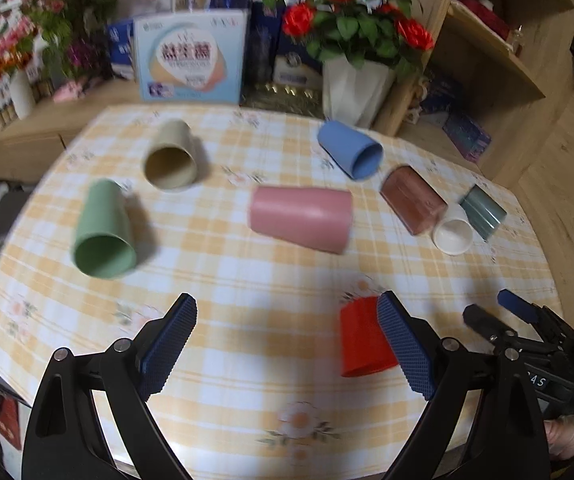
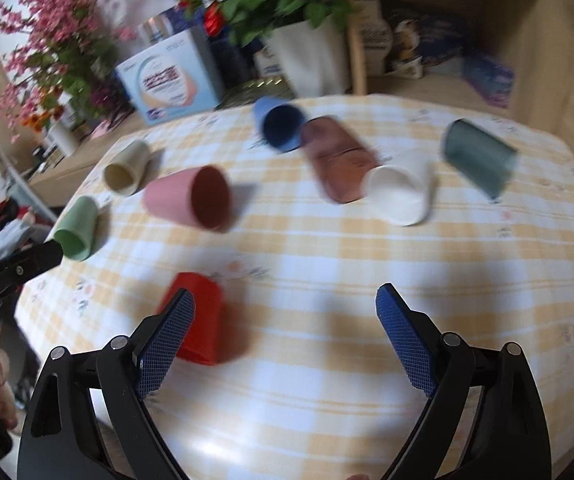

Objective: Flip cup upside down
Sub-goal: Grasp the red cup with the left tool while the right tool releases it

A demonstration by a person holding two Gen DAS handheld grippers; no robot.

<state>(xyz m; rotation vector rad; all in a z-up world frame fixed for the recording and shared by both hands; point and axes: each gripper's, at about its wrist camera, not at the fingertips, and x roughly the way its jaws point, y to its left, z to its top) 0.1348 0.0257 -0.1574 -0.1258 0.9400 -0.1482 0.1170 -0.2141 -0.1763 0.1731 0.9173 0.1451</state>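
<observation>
A red cup point(image 1: 361, 338) stands upside down on the checked tablecloth point(image 1: 247, 280), partly behind my left gripper's right finger; it also shows in the right wrist view point(image 2: 203, 316) behind the right gripper's left finger. My left gripper point(image 1: 287, 340) is open and empty above the table. My right gripper point(image 2: 285, 336) is open and empty; it also shows in the left wrist view point(image 1: 495, 312) at the right. Several cups lie on their sides: pink point(image 1: 301, 218), green point(image 1: 103, 232), beige point(image 1: 173, 156), blue point(image 1: 351, 150), brown point(image 1: 413, 198), white point(image 1: 453, 232) and dark teal point(image 1: 483, 210).
A light blue box point(image 1: 191, 58), a white vase of red flowers point(image 1: 355, 88) and pink flowers point(image 1: 27, 40) stand behind the table. A wooden shelf unit point(image 1: 499, 60) is at the right. The table's front edge is close below both grippers.
</observation>
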